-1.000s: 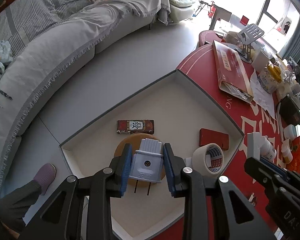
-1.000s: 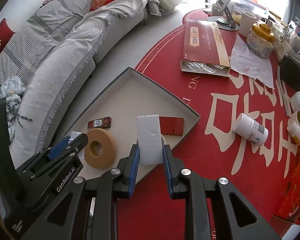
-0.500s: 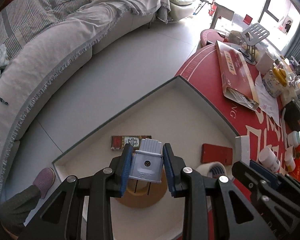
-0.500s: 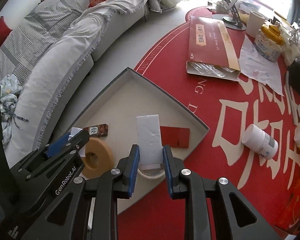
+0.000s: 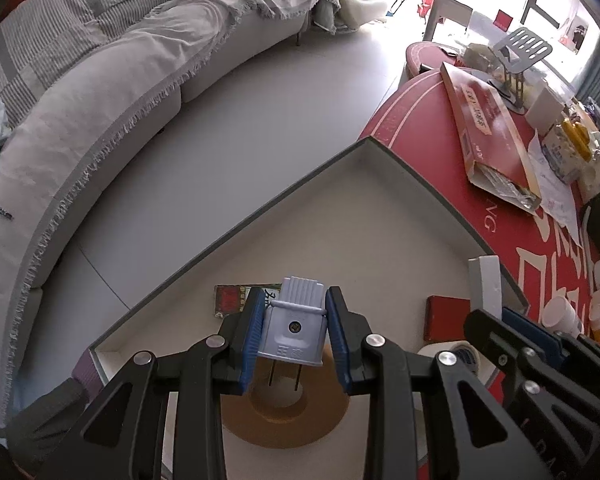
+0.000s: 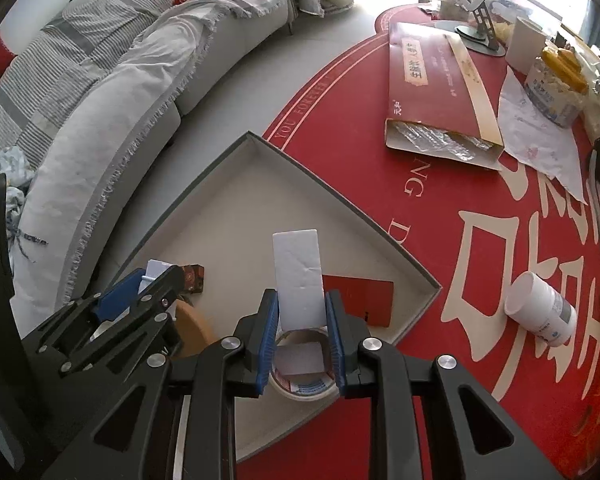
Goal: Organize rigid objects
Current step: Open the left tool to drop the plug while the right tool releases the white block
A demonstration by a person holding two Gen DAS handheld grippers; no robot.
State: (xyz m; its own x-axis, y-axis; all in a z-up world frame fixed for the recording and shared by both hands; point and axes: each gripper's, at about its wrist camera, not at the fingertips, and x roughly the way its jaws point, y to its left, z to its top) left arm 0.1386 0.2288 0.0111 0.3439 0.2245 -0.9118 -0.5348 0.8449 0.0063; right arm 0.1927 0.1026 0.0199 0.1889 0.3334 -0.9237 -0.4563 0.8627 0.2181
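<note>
The grey plug adapter sits clamped between the blue pads of the left gripper, its long axis running along the fingers: ribbed end pointing away past the fingertips, two thin metal prongs pointing back toward the wrist. It is pale grey plastic with a screw in the middle of its face and moulded characters below it. Behind the prongs lies the brown tape ring, flat on the floor of the open grey box; beyond the fingertips lies a small patterned pack.

The right gripper pinches a flat white block, which stands out beyond the fingertips, long axis in line with the fingers. Under its fingers lies a white tape roll; to the right of the fingertips a red card box lies flat in the box.

Compared with a second ago, both grippers have come lower over the box: the brown ring, then ahead of the left pads, now lies behind them, and the white roll has slid from beyond the right fingertips to beneath them. Both grips are unchanged.
</note>
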